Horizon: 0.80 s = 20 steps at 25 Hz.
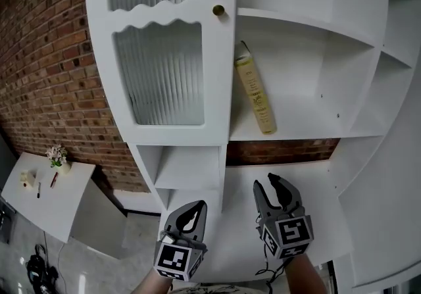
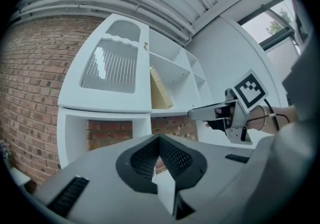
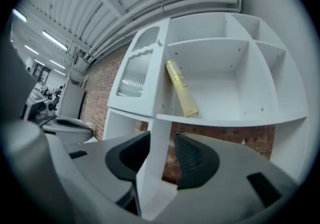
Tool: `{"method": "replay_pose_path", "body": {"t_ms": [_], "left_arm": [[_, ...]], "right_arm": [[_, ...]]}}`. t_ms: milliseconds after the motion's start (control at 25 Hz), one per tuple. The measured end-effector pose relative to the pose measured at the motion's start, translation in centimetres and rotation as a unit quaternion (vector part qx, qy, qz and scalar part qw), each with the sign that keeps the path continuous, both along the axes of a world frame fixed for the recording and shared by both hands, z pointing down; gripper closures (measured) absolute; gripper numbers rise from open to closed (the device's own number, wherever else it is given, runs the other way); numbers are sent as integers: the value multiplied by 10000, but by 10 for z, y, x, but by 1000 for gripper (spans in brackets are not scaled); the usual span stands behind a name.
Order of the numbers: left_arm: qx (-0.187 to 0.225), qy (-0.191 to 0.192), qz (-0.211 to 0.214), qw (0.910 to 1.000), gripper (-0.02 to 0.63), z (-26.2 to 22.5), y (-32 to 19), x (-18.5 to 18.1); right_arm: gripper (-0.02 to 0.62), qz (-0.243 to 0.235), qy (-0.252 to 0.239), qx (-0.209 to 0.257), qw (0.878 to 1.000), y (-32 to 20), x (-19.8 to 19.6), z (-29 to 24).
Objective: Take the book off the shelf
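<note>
**A:** Two grippers, how do they stand?
**B:** Left gripper, seven o'clock: fingers together, empty. Book leans on the shelf, twelve o'clock of the right gripper, well apart. That one's fingers are parted, empty.

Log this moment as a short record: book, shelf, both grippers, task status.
book: yellow book, alone in its compartment, tilted with its top toward the left wall
shelf: white shelf against a brick wall; ribbed-glass door left of the book
left gripper: left gripper has its jaws together and holds nothing
right gripper: right gripper has its jaws apart and holds nothing; it is short of the book
status: book not yet touched
</note>
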<state>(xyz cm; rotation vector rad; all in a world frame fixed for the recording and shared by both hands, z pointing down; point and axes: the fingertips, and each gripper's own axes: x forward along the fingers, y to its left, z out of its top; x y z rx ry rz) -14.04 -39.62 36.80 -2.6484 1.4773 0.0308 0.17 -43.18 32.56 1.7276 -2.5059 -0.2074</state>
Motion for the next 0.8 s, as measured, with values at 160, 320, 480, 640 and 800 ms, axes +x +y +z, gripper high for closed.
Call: {"method": "replay_pose_path", "body": {"t_ms": [160, 320, 480, 640, 800], "left_arm": [[12, -281, -35, 9996, 594, -5, -12, -9], [127, -298, 33, 9995, 594, -12, -20, -15], [97, -104, 225, 9996, 594, -17, -30, -19], [132, -41, 269, 9995, 594, -19, -36, -22], [77, 28, 299, 9995, 594, -14, -41, -22]], "right_arm": [[326, 560, -7, 295, 9980, -36, 12, -36], [257, 1072, 172, 449, 9931, -65, 23, -61], [205, 1155, 404, 469, 9914, -97, 18, -91], [190, 1160, 586, 310, 9910, -127, 9, -114], [190, 1179, 681, 168, 9905, -155, 3, -128]]}}
